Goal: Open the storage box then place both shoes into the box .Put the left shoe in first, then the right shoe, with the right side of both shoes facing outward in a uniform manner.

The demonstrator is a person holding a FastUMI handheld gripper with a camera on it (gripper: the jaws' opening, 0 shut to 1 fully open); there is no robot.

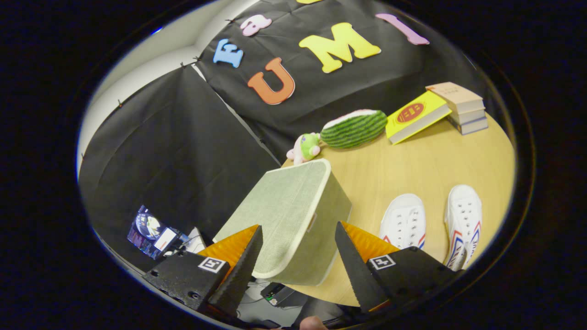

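A pale green fabric storage box [289, 215] with a cream rim stands on the round wooden table [412, 160], its lid closed. My gripper [298, 250] hangs above the box's near part, open, with the lid showing between the two fingers and nothing held. Two white canvas shoes with red and blue side stripes lie on the table to the right of the box: one [404, 222] just beyond the right finger, the other [463, 220] further right near the table's edge. Both point their toes away from me.
At the table's far side lie a watermelon-shaped plush [354, 128], a small green and pink plush toy [305, 147], a yellow book [415, 117] leaning on a stack of books [461, 106]. Off the table's left edge, low down, sit a printed box [153, 231] and cables.
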